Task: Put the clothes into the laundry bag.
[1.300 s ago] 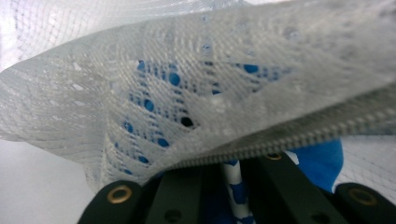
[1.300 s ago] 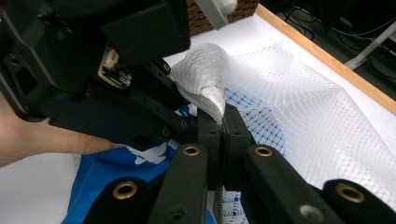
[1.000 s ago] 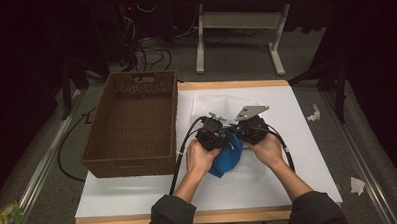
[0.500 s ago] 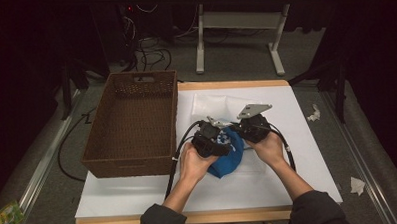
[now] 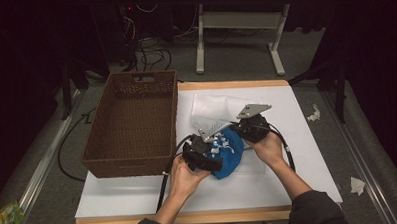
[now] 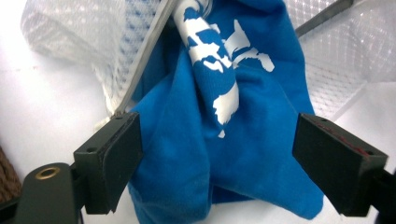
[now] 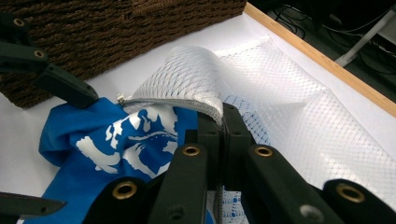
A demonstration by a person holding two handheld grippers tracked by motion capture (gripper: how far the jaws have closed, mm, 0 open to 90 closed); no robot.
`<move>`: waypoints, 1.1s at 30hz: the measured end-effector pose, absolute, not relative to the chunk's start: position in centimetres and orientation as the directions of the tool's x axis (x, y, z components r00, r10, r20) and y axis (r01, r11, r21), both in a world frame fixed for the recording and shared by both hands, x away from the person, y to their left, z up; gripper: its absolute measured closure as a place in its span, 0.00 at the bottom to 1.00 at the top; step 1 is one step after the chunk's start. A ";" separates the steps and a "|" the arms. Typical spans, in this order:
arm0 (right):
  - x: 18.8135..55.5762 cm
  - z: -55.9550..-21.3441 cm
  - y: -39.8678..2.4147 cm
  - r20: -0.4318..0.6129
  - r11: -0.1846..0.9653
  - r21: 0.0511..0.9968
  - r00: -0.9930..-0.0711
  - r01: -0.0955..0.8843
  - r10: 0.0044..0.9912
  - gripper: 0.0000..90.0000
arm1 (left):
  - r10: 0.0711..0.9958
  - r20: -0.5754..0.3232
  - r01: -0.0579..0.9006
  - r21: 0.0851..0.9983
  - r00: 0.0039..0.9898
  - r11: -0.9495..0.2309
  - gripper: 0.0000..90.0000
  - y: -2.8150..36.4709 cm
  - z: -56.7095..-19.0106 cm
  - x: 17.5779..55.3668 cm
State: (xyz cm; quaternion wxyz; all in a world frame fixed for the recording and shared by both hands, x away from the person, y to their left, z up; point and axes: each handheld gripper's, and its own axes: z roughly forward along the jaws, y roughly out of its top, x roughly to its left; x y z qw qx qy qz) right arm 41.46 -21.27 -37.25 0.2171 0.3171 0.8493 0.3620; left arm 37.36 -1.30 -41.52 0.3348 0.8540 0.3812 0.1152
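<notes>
While the blue printed garment [image 6: 224, 140] lies at lower centre, half inside the white mesh laundry bag [image 7: 299, 112], the left tool [image 6: 219, 149] has just been opened around it, apart, unpressed; the bag's rim is clamped by the right tool [image 7: 223, 116], so its mouth is kept open.

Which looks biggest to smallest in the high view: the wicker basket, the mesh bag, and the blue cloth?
1. Wicker basket, clearly largest.
2. Mesh bag, though the grippers hide part of it.
3. Blue cloth, smallest; it is bunched and partly covered, so its full size is unsure.
</notes>
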 end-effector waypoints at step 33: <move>41.8 -37.6 -20.8 -0.112 0.526 0.750 -0.708 0.400 0.697 1.00 | 0.694 -0.009 0.577 0.563 0.720 -0.591 0.45 -3.9 -44.7 37.8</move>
